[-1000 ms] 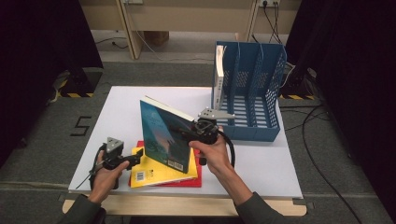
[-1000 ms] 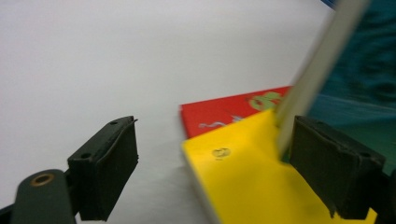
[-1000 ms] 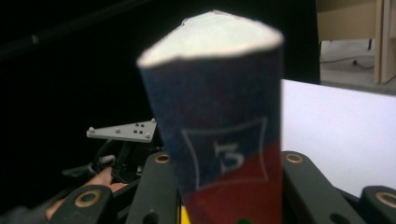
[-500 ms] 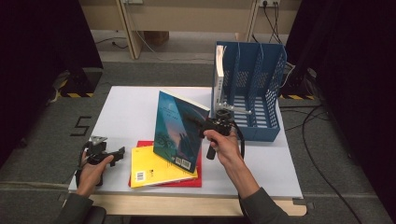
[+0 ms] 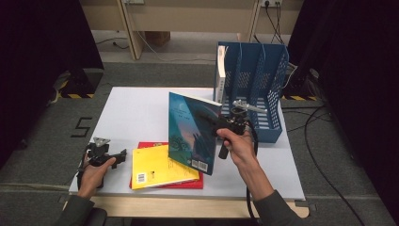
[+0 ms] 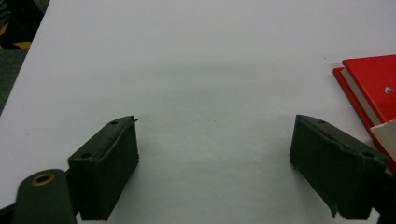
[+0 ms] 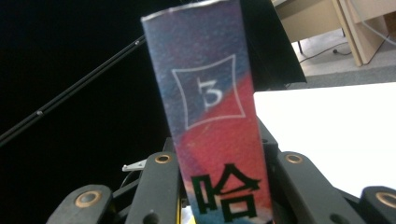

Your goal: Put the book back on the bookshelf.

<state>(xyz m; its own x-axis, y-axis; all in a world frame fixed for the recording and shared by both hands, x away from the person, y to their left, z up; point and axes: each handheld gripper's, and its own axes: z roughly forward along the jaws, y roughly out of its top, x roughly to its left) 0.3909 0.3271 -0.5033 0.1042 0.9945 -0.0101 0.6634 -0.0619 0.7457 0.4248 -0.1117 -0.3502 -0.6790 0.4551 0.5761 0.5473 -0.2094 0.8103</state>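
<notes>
A blue paperback point(image 5: 193, 134) stands almost upright above the table, lifted off the stack, with my right gripper point(image 5: 210, 123) shut on its spine edge. In the right gripper view the spine point(image 7: 205, 93), marked with a 3, runs up between the two jaws of the right gripper point(image 7: 219, 161). A yellow book point(image 5: 157, 165) lies on a red book point(image 5: 188, 182) near the front edge. My left gripper point(image 5: 113, 157) rests open on the table to the left of them; between its jaws point(image 6: 215, 126) is only bare tabletop, with the red book point(image 6: 373, 84) off to the side.
A blue file organiser point(image 5: 254, 89) stands at the back right of the white table point(image 5: 136, 113), with a white book point(image 5: 220, 70) upright in its leftmost slot. Dark curtains and cables surround the table.
The right gripper has carried the blue book to the right, toward the organiser, and turned it more upright. The left gripper has drawn away to the left of the stack and then stayed still.
</notes>
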